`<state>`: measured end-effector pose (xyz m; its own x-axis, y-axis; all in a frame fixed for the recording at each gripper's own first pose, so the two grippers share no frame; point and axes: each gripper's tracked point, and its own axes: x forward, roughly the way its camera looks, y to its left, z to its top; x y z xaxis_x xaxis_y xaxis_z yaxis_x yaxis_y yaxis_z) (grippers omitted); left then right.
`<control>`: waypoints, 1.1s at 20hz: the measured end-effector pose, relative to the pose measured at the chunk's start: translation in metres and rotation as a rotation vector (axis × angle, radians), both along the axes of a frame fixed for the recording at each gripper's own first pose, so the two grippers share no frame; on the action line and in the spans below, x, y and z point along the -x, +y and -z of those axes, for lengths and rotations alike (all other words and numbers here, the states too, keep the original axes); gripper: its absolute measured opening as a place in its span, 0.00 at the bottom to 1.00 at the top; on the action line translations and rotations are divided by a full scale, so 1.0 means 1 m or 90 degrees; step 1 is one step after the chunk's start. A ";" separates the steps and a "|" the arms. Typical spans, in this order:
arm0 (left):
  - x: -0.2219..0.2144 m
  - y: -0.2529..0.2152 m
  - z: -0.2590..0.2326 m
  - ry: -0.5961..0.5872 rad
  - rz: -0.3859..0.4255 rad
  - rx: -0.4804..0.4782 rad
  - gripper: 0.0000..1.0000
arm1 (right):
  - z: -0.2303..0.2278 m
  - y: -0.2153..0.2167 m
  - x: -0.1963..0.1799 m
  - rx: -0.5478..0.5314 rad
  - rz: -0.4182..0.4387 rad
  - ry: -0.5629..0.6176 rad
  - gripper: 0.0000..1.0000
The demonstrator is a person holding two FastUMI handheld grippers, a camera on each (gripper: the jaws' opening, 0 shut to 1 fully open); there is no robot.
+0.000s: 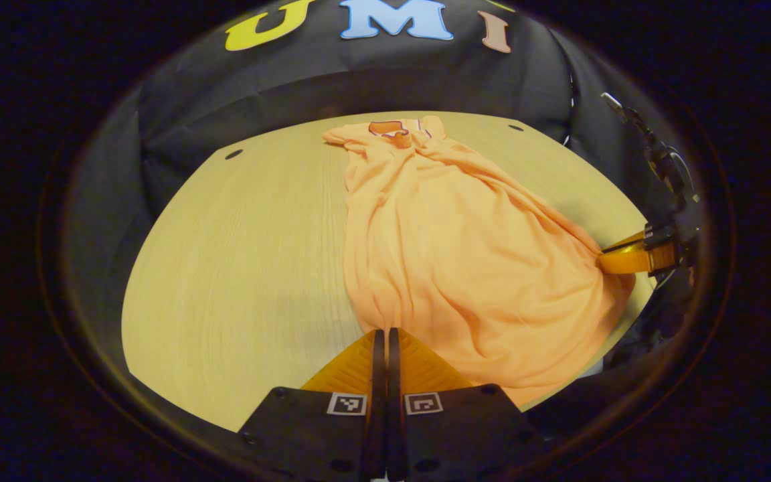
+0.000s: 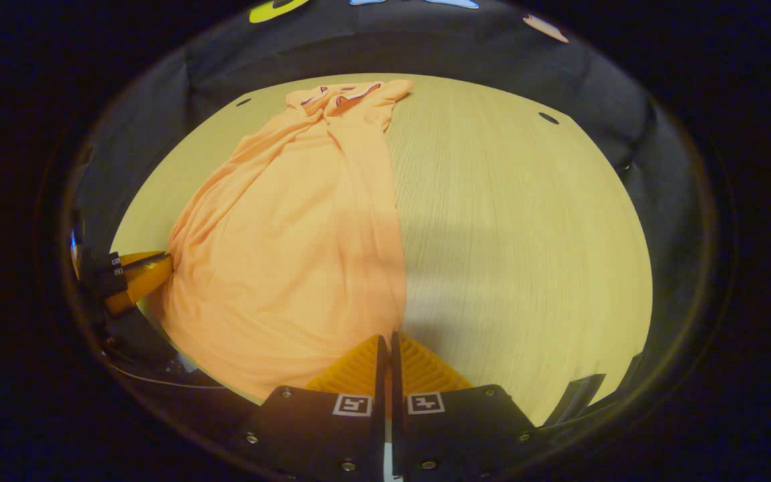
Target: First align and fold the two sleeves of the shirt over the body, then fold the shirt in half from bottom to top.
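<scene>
left gripper [image 1: 385,333]: fingers pinched on shirt hem | right gripper [image 2: 387,337]: likewise clamped on hem | orange shirt [image 1: 452,248]: sleeves folded in, collar far | wooden table [image 1: 245,254]

Bare room is offered by the pale wooden tabletop [image 1: 238,268] on either side of the crumpled orange cloth shirt [image 1: 452,261]. The far edge is closed off by the black cloth wall [image 1: 359,73].

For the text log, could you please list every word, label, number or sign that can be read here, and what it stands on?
No readable text.
Shirt: collar label too small to read.
Left hand-held gripper: two square coded markers, no words.
Right hand-held gripper: two like markers, no words.
</scene>
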<state>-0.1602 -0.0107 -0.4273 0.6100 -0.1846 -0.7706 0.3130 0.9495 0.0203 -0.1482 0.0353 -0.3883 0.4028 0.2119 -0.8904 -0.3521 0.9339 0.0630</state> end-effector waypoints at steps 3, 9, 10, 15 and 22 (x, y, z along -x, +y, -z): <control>-0.002 0.002 0.000 -0.005 -0.003 -0.007 0.07 | -0.005 0.000 0.003 0.007 -0.014 -0.014 0.00; -0.027 0.014 -0.031 -0.040 -0.043 0.010 0.06 | -0.022 0.010 -0.004 -0.038 0.003 -0.023 0.04; -0.035 0.016 -0.036 -0.048 -0.048 0.012 0.06 | -0.029 0.011 -0.009 -0.047 0.008 -0.029 0.00; -0.082 0.016 -0.065 -0.090 -0.064 0.033 0.06 | -0.068 0.020 -0.053 -0.093 0.034 -0.080 0.00; -0.154 0.015 -0.101 -0.145 -0.075 0.050 0.06 | -0.109 0.033 -0.125 -0.125 0.039 -0.145 0.00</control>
<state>-0.0062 0.0043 -0.3265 0.7869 -0.1553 -0.5973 0.1956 0.9807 0.0027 -0.0230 0.0682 -0.2793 0.6045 0.3400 -0.7204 -0.3214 0.9316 0.1699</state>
